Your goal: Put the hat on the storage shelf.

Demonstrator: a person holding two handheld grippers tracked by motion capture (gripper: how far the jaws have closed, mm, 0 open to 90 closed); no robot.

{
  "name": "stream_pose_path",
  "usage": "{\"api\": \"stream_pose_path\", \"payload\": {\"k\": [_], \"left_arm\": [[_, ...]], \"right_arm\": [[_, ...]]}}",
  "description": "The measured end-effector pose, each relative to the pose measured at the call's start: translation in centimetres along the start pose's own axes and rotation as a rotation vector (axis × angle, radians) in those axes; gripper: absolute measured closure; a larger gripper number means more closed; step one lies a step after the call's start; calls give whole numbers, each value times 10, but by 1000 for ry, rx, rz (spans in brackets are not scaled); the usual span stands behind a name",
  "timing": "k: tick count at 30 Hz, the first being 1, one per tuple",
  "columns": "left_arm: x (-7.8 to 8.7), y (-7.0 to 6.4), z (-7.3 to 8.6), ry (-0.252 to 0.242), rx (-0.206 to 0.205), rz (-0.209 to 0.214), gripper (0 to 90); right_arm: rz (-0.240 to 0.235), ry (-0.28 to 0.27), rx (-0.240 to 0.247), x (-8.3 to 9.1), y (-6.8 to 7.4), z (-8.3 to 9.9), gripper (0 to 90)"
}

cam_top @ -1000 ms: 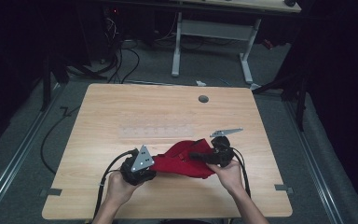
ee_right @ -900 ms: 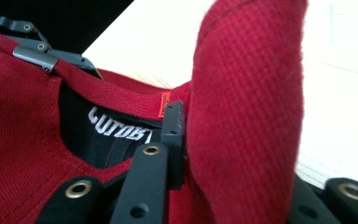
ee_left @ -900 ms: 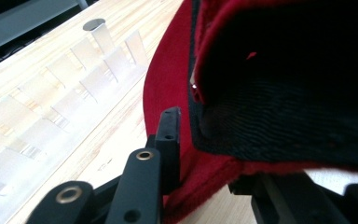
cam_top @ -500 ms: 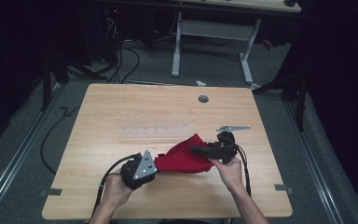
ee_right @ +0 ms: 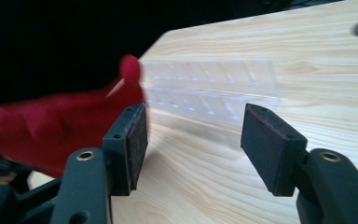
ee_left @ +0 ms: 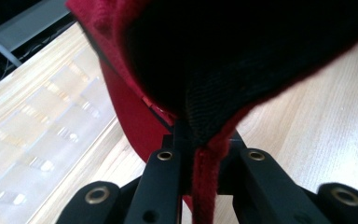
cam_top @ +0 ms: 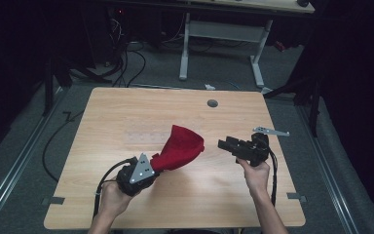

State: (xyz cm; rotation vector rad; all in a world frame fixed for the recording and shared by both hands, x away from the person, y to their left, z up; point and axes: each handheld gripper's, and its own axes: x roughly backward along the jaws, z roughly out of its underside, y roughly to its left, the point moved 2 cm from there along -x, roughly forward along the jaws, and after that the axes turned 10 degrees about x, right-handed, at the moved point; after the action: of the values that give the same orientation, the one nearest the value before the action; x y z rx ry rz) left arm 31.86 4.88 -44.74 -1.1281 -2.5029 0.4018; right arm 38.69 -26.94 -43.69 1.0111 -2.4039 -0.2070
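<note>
Now, there is no box, bin or tray on your table; the only thing in hand is the red cloth. Your left gripper, at lower centre-left of the high view, has its jaws clamped together on a corner of that cloth. In the left gripper view the hem runs down between the two black jaws and the knit fabric balloons above them, dark inside. From the high view the cloth stands up off the wood in a curved, hood-like fold at the middle of the frame. Your right gripper sits right of centre, well apart from the cloth, its padded jaws wide apart and holding nothing.
</note>
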Motion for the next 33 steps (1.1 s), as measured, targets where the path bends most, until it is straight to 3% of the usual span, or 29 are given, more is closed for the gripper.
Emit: {"api": "stream_pose_path", "payload": {"k": [1,2,3,5,8,14,15,19,23,28,33], "left_arm": [[0,0,0,0,0,0,835],[4,3,-5,-25,33,2,835],[4,3,-5,-25,33,2,834],[8,9,-13,-56,78,-10,834],[10,14,-19,-75,117,-18,834],[14,22,-27,-102,160,-19,834],[15,23,-28,-108,163,-19,833],[21,29,-33,-138,193,-16,833],[23,39,-40,-175,224,-38,833],[24,46,-46,-210,264,-48,833],[24,51,-50,-225,278,-58,833]], "right_arm": [[0,0,0,0,0,0,406],[47,34,43,-2,-2,7,396],[79,65,81,-4,-1,11,396],[153,135,168,-11,0,22,415],[243,202,249,-20,-5,41,436],[314,265,242,-28,-20,68,460],[344,278,235,-29,-26,75,457],[408,280,233,-28,-36,85,436],[452,285,236,-29,-41,92,420],[482,295,273,-31,-42,95,390],[479,295,251,-31,-45,94,366]]}}
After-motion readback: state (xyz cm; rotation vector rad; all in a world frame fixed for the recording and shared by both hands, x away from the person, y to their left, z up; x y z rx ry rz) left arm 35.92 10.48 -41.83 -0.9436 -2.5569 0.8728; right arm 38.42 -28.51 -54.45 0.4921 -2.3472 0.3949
